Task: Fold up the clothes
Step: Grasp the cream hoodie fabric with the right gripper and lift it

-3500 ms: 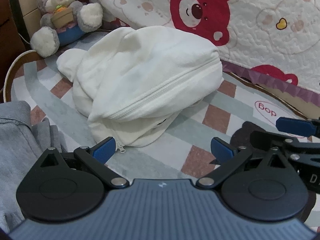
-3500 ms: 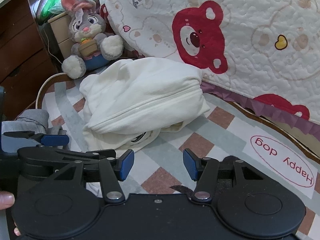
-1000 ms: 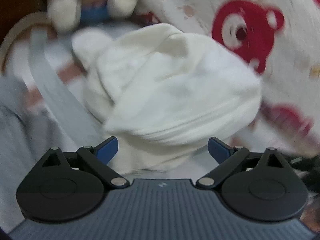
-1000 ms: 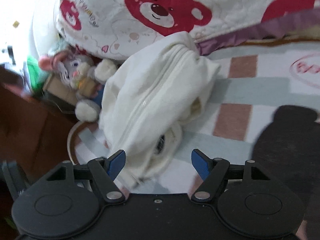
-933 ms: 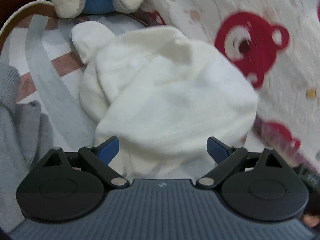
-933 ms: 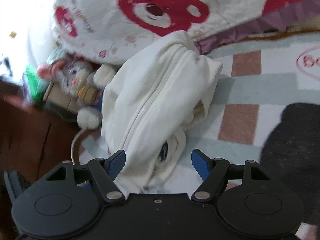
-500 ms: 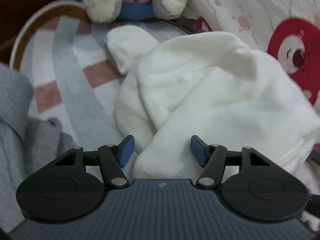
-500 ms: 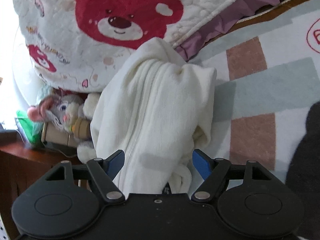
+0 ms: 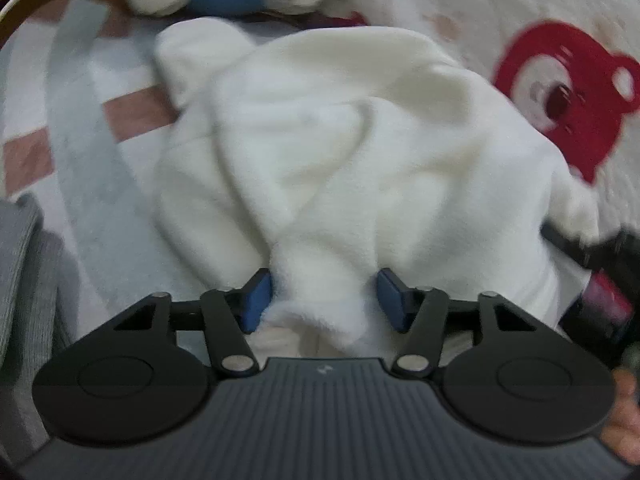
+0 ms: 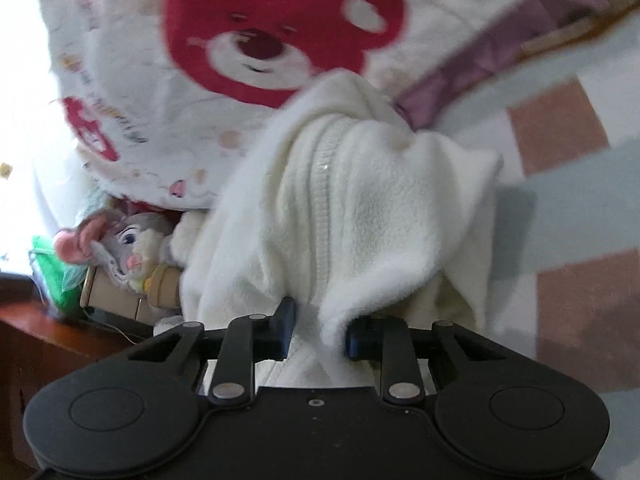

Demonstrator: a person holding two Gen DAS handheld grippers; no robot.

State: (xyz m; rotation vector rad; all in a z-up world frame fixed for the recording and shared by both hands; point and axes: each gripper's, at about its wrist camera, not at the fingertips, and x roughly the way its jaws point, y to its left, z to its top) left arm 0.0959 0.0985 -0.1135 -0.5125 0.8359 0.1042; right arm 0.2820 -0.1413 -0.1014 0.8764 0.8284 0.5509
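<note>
A white fleece jacket [image 9: 360, 152] lies bunched on a checked rug, its zip line running up the middle in the right wrist view [image 10: 324, 168]. My left gripper [image 9: 323, 300] is at its near edge. Its jaws are closing, and a thick fold of fleece fills the gap between the blue pads [image 9: 256, 300]. My right gripper [image 10: 319, 330] is at the other side of the jacket [image 10: 380, 220]. Its jaws are closing too, with a hanging flap of fleece pinched between its pads [image 10: 286, 322].
A plush rabbit [image 10: 132, 256] sits behind the jacket, against a white quilt with red bears [image 10: 260, 40]. A grey garment [image 9: 20, 280] lies at the left on the rug [image 10: 580, 200]. Brown wooden furniture [image 10: 40, 340] stands at the far left.
Both grippers have come forward and down onto the white jacket. Their jaws, wide apart before, have narrowed around folds of fleece, and the fabric has bunched up at the pads.
</note>
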